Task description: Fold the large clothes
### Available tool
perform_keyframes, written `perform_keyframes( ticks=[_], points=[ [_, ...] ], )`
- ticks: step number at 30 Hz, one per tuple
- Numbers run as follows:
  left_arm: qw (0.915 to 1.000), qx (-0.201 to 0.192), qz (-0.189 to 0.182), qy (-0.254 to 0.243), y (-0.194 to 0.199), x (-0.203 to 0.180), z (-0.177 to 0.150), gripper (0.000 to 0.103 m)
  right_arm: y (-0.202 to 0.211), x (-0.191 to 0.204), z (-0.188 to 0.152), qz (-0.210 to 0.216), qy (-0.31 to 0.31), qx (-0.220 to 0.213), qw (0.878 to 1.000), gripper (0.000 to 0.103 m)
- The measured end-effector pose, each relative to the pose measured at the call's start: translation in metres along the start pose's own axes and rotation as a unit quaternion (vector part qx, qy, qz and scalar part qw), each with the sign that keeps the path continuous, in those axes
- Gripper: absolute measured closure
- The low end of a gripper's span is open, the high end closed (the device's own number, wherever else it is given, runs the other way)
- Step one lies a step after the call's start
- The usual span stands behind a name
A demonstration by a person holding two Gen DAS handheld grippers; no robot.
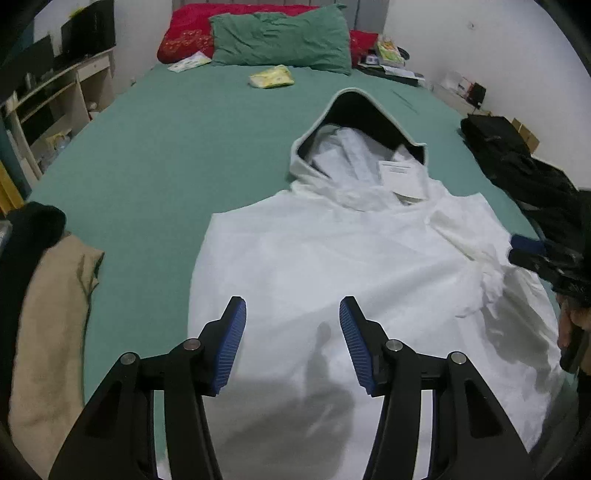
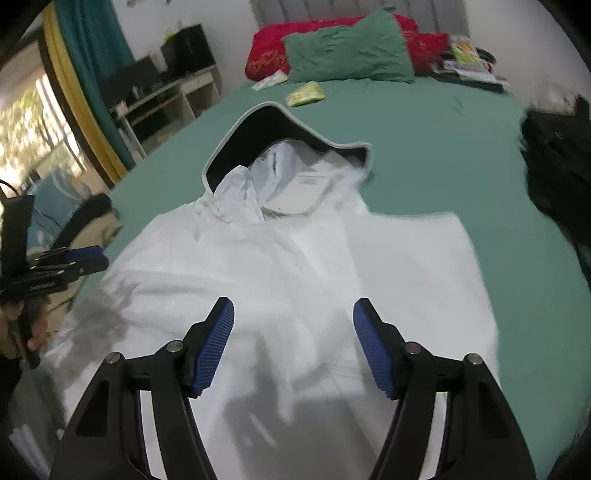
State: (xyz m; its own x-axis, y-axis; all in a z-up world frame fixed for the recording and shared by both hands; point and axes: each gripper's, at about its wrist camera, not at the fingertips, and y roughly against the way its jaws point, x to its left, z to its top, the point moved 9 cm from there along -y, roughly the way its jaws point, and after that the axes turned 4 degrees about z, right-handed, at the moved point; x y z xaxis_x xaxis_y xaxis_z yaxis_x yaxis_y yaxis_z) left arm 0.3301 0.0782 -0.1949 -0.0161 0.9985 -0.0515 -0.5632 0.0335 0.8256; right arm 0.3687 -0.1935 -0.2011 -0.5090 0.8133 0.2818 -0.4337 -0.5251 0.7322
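A bed (image 1: 155,155) with a green sheet fills most of both views, with white walls behind it and a set of shelves (image 1: 55,92) along its left side. At the head of the bed lie two pillows, one green pillow (image 1: 280,38) in front and one red pillow (image 1: 188,35) behind it, and near them sit one yellow packet (image 1: 271,76) and one white leaflet (image 1: 188,62). One white hooded jacket (image 1: 351,266) is spread flat on the sheet in the near half of the bed, its hood (image 1: 354,114) pointing toward the pillows and showing a dark lining with a grey edge; one white label (image 1: 400,177) shows inside the collar. In the right wrist view the jacket's edges at the shoulder line look straight, as if the sleeves are tucked under or over the body, though the blur makes this hard to confirm. One beige garment (image 1: 51,325) lies at the left edge of the bed with a black one (image 1: 29,236) beside it, and a heap of dark clothes (image 1: 524,177) lies at the right edge. Two tongs are in view: the left gripper (image 1: 292,314) hangs over the lower part of the jacket with its two blue pads spread apart and nothing between them, and the right gripper (image 2: 293,315) hangs over the jacket's middle, likewise spread and empty.
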Motion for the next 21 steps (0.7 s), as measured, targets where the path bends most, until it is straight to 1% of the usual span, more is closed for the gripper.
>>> perform_keyframes(
  ticks=[3, 5, 6, 7, 9, 10, 11, 12, 13, 14, 15, 17, 19, 21],
  points=[
    [0.9992, 0.009, -0.039, -0.001, -0.017, -0.006, -0.005, 0.047, -0.034, 0.005, 0.027, -0.012, 0.023, 0.014, 1.000, 0.036],
    [0.9979, 0.019, -0.062, -0.005, -0.025, -0.013, -0.013, 0.047, -0.058, 0.003, 0.034, -0.007, 0.019, 0.041, 0.999, 0.052],
    [0.9967, 0.026, -0.076, -0.004, -0.029, -0.016, -0.018, 0.047, -0.068, 0.002, 0.034, -0.004, 0.013, 0.058, 0.998, 0.069],
    [0.9954, 0.035, -0.089, 0.001, -0.033, -0.018, -0.023, 0.047, -0.075, 0.002, 0.035, -0.001, 0.011, 0.071, 0.997, 0.085],
    [0.9935, 0.052, -0.101, 0.006, -0.040, -0.023, -0.033, 0.047, -0.081, 0.004, 0.034, 0.005, 0.022, 0.089, 0.996, 0.098],
    [0.9929, 0.059, -0.104, 0.000, -0.044, -0.024, -0.037, 0.047, -0.081, 0.002, 0.035, 0.001, 0.023, 0.094, 0.995, 0.098],
    [0.9928, 0.061, -0.103, -0.008, -0.045, -0.026, -0.040, 0.047, -0.079, -0.001, 0.037, 0.002, 0.022, 0.093, 0.995, 0.101],
    [0.9934, 0.053, -0.100, -0.016, -0.044, -0.027, -0.041, 0.053, -0.073, -0.002, 0.042, 0.003, 0.022, 0.086, 0.996, 0.101],
    [0.9938, 0.049, -0.097, -0.019, -0.043, -0.028, -0.040, 0.076, -0.064, -0.004, 0.049, 0.002, 0.022, 0.071, 0.997, 0.101],
    [0.9940, 0.050, -0.095, -0.021, -0.041, -0.027, -0.041, 0.090, -0.053, -0.006, 0.059, 0.001, 0.022, 0.053, 0.998, 0.101],
    [0.9945, 0.049, -0.090, -0.020, -0.039, -0.026, -0.040, 0.099, -0.035, -0.007, 0.073, 0.006, 0.022, 0.026, 0.999, 0.101],
    [0.9957, 0.013, -0.091, -0.006, -0.022, -0.023, -0.030, 0.099, -0.001, -0.010, 0.096, 0.007, 0.024, -0.026, 0.999, 0.101],
    [0.9958, -0.028, -0.087, 0.006, 0.002, -0.019, -0.019, 0.100, 0.039, -0.018, 0.114, 0.001, 0.021, -0.077, 0.997, 0.101],
    [0.9948, -0.057, -0.083, 0.013, 0.020, -0.016, -0.014, 0.101, 0.083, -0.026, 0.118, 0.003, 0.020, -0.135, 0.991, 0.101]
  ],
)
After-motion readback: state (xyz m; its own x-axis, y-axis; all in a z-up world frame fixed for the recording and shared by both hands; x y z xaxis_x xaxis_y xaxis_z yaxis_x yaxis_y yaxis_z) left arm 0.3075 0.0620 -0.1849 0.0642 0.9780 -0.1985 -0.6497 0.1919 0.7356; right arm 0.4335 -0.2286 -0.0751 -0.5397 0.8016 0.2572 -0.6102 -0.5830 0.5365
